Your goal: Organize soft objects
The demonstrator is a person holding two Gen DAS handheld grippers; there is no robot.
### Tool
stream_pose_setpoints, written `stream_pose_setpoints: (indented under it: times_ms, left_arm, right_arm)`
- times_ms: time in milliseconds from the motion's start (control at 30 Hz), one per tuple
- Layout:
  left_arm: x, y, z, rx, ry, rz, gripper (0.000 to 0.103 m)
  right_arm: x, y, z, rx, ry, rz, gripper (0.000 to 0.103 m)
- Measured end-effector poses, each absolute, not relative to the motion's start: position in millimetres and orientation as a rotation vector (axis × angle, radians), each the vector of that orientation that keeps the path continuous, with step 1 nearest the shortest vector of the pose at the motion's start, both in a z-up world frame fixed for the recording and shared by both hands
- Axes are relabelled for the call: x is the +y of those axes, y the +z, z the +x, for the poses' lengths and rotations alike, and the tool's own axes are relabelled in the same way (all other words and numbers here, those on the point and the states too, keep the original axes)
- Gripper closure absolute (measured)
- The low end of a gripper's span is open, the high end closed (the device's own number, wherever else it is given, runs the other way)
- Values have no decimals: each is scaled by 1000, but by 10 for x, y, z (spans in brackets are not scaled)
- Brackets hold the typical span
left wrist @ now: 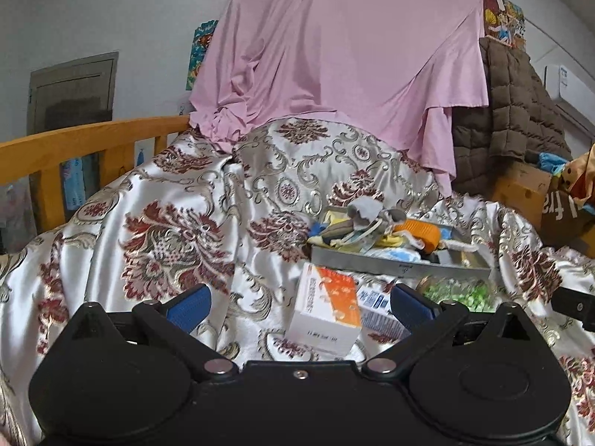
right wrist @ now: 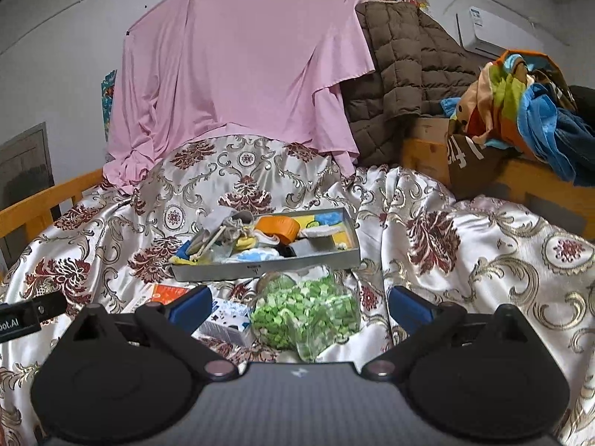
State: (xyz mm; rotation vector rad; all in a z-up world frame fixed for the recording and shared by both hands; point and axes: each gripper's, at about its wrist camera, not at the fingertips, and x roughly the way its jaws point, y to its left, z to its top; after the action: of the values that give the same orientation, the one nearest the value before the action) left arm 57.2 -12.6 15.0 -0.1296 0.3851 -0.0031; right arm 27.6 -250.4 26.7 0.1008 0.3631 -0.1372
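Both grippers are wide open and holding nothing, hovering over the satin bedspread [right wrist: 465,245]. Grey tray [right wrist: 260,269] sits mid-bed, stuffed with the soft bits: socks, cloths, an orange roll [right wrist: 279,230]. Just in front of the tray there's a bag of green pieces [right wrist: 305,316], right between the right gripper [right wrist: 297,306] fingers. White-and-orange box [left wrist: 325,308] and a blue-white box [left wrist: 375,306] stand in front of the tray too, between the left gripper [left wrist: 299,306] fingers
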Motion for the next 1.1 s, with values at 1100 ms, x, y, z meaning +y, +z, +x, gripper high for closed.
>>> stream_pose_setpoints:
  times_ms: [1100]
  left_arm:
    - [-182, -146, 533, 470, 33, -79, 1]
  right_arm:
    - [-2345, -78, 260, 434, -129, 33, 0]
